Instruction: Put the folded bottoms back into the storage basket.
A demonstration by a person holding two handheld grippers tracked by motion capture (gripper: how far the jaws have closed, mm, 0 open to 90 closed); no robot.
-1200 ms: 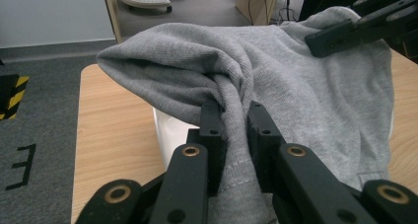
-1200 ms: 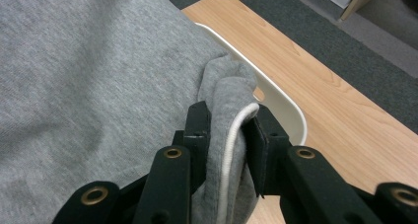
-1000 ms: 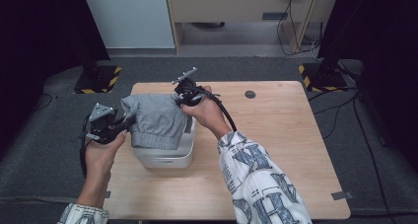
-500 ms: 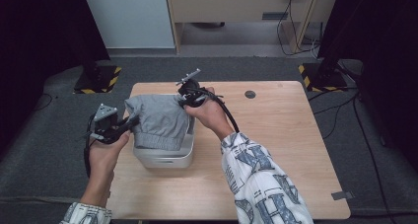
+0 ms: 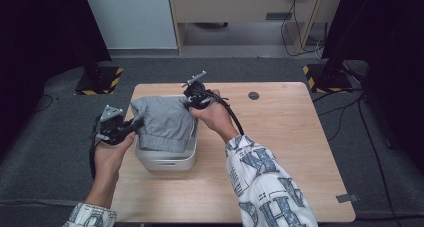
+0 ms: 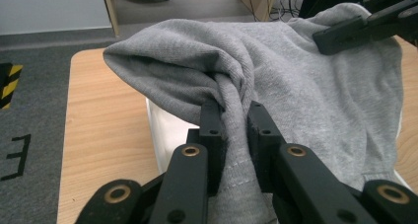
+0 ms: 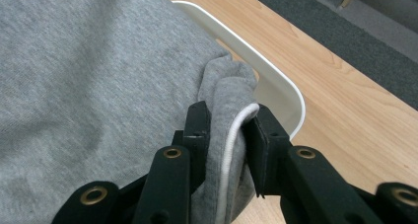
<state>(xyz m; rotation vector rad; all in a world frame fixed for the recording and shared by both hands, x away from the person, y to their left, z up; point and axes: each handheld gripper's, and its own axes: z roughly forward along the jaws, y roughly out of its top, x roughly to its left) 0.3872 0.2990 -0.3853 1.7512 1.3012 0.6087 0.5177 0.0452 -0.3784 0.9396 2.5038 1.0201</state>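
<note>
A grey sweatshirt (image 5: pixel 164 122) hangs stretched over a white bin (image 5: pixel 167 159) at the wooden table's (image 5: pixel 280 152) left side. The left gripper (image 6: pixel 231 118) clamps a fold at its left edge; the right gripper (image 7: pixel 227 123) grips its far-right corner, white drawstring (image 7: pixel 231 145) between the jaws.

Over the last sec the L gripper (image 5: pixel 134 125) has slid a bit toward the person and down along the table's left edge, pulling its corner of the grey garment (image 5: pixel 162 121) w/ it. Cloth now hangs lower over the white bin (image 5: pixel 167 160), more spread front-to-back. R gripper (image 5: pixel 192 101) shifted only slightly.
</note>
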